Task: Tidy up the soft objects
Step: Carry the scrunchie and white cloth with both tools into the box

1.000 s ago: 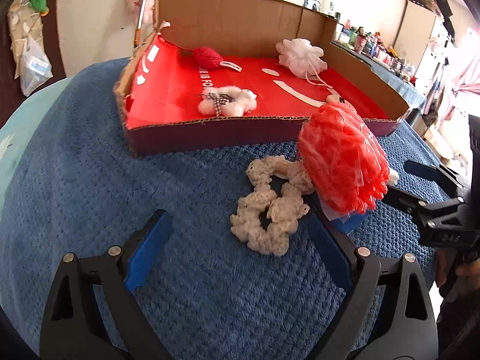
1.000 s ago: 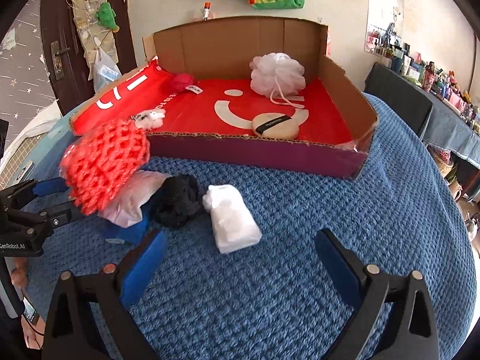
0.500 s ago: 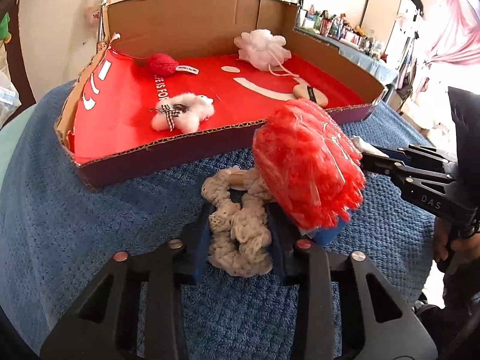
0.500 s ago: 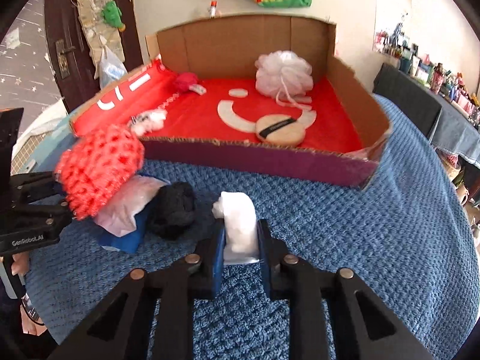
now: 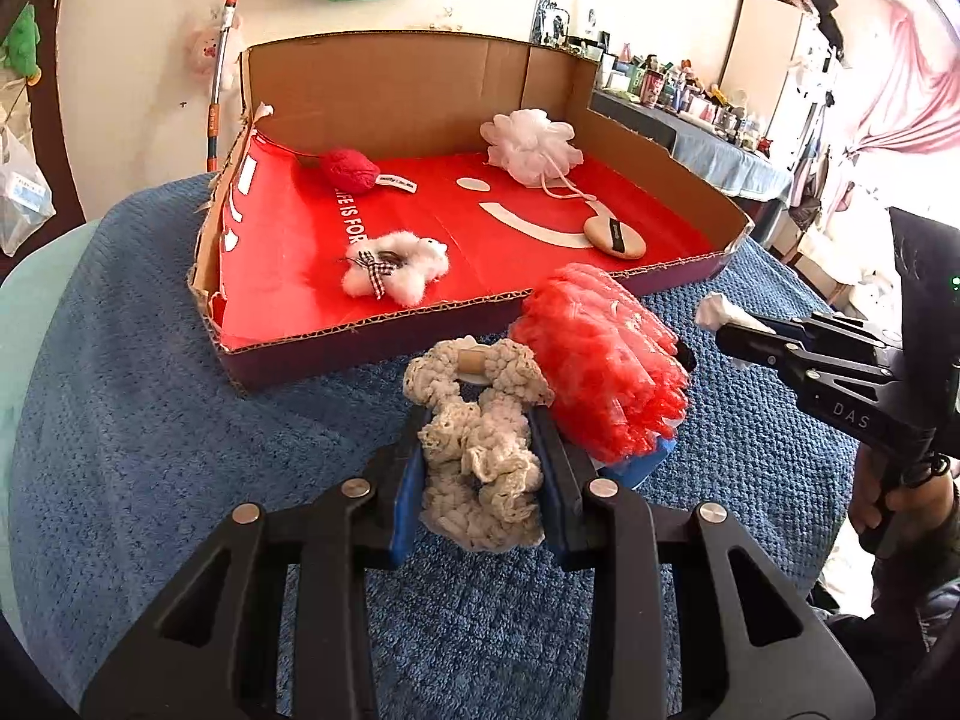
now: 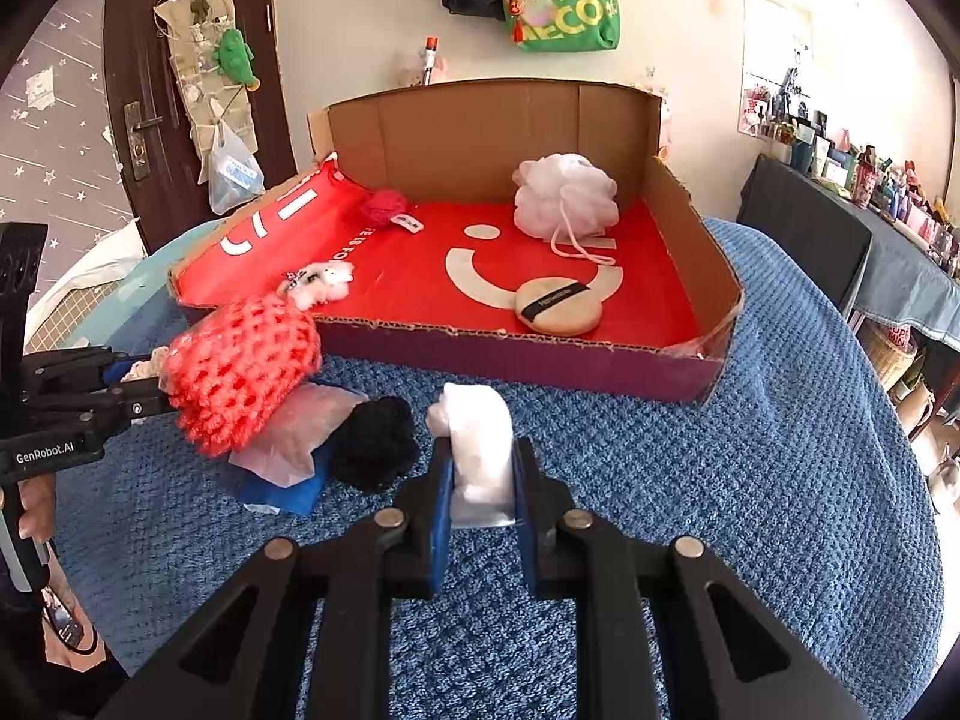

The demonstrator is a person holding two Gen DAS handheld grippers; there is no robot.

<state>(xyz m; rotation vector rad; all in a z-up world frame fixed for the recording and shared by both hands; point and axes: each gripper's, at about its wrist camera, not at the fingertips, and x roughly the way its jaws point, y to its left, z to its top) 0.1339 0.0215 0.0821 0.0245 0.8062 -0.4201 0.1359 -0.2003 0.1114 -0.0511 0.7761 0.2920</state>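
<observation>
Scrunchie, cream and crocheted, sat pinched in the left hand-held gripper on the blue blanket; the right hand-held gripper squeezed a white pouch near the cardboard box.

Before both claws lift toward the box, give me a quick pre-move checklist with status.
1. Left claw shut on cream scrunchie: ok.
2. Right claw shut on white packet: ok.
3. Scrunchie free of red mesh pouf: not ok, they touch.
4. Packet apart from black scrunchie: ok.
5. Bare floor left in box: ok.
6. Grip firm enough to lift: cannot tell.
</observation>
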